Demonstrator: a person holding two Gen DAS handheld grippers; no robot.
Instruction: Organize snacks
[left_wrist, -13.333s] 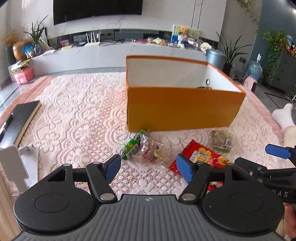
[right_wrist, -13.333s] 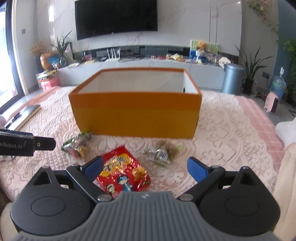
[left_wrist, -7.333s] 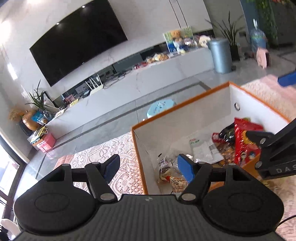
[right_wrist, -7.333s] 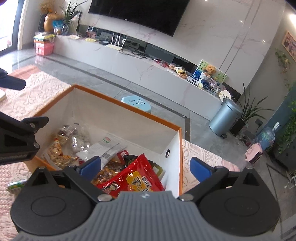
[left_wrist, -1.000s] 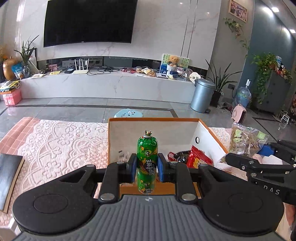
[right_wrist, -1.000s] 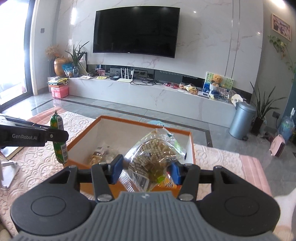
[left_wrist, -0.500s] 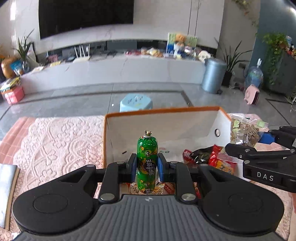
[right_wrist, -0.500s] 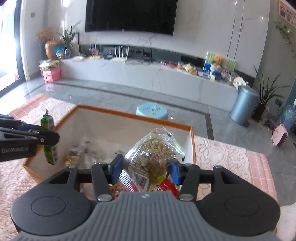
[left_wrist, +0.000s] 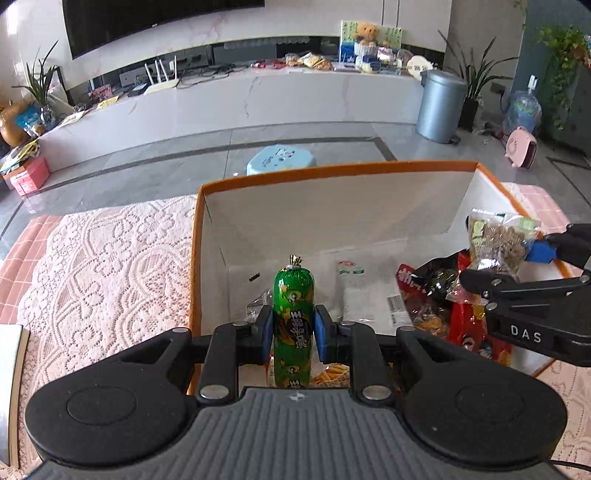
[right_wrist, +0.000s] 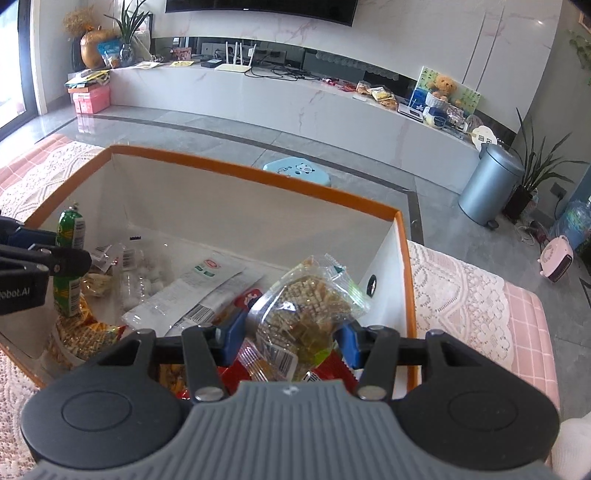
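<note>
Since both jaws hang over the orange box (right_wrist: 255, 173), clenched on the green sausage (left_wrist: 293, 317) and the clear cracker bag (right_wrist: 306, 306), lower each before letting go. Aim for bare spots between the snacks inside.

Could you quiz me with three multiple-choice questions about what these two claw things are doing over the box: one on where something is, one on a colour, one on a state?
1. Where is the left gripper?
A. above the orange box
B. over the floor
C. beside the bin

2. The sausage snack wrapper is:
A. red
B. green
C. blue

3. The right gripper is:
A. open, holding nothing
B. out of view
C. shut on the clear snack bag

Answers: 1 A, box contents lie below it. 2 B, green with yellow print. 3 C, both blue pads press the bag.
</note>
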